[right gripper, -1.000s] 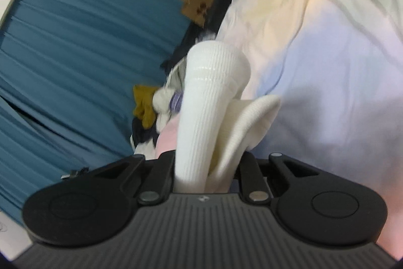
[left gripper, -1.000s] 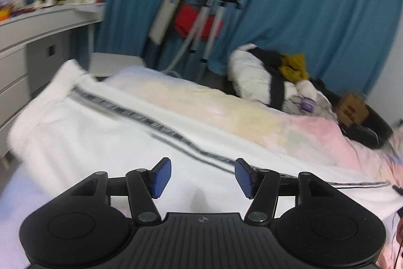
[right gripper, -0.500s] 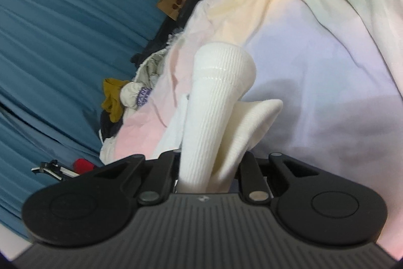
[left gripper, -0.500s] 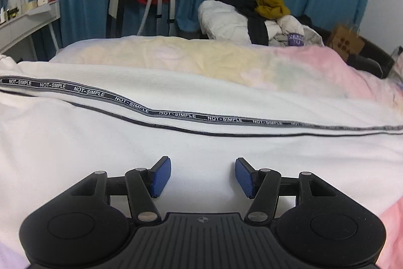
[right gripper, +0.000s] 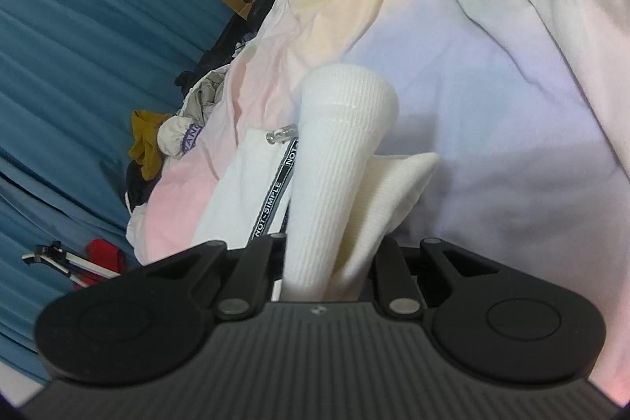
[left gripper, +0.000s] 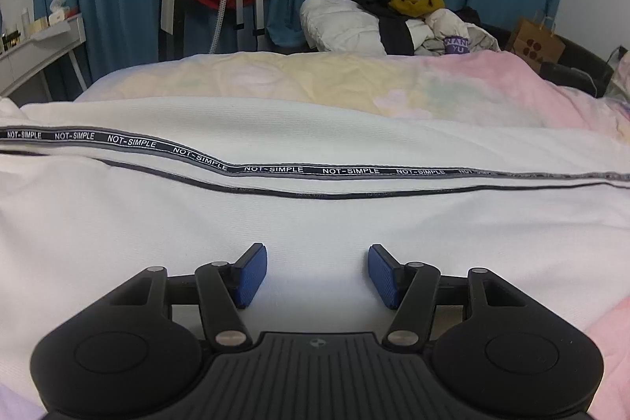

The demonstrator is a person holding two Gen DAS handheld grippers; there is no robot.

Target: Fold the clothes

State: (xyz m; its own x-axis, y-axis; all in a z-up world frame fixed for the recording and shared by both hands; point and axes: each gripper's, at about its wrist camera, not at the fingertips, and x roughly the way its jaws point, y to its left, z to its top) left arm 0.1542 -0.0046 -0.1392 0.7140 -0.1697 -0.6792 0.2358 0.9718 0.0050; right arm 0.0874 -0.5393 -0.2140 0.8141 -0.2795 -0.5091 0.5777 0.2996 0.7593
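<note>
White garment (left gripper: 315,223) on the bed (left gripper: 492,93); left hand-held gripper (left gripper: 317,275) spread, right hand-held gripper (right gripper: 327,262) pinching its ribbed cuff (right gripper: 338,144).

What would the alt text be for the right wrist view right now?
The right hand-held gripper is shut on a white ribbed cuff that sticks up between its fingers. Behind it lie a pastel bedsheet and more of the white garment with its black lettered stripe. Blue curtains and a pile of clothes fill the left.

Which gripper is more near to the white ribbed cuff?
Right. The right gripper is shut on the white ribbed cuff. The left gripper is open over flat white fabric; no cuff shows in its view.
</note>
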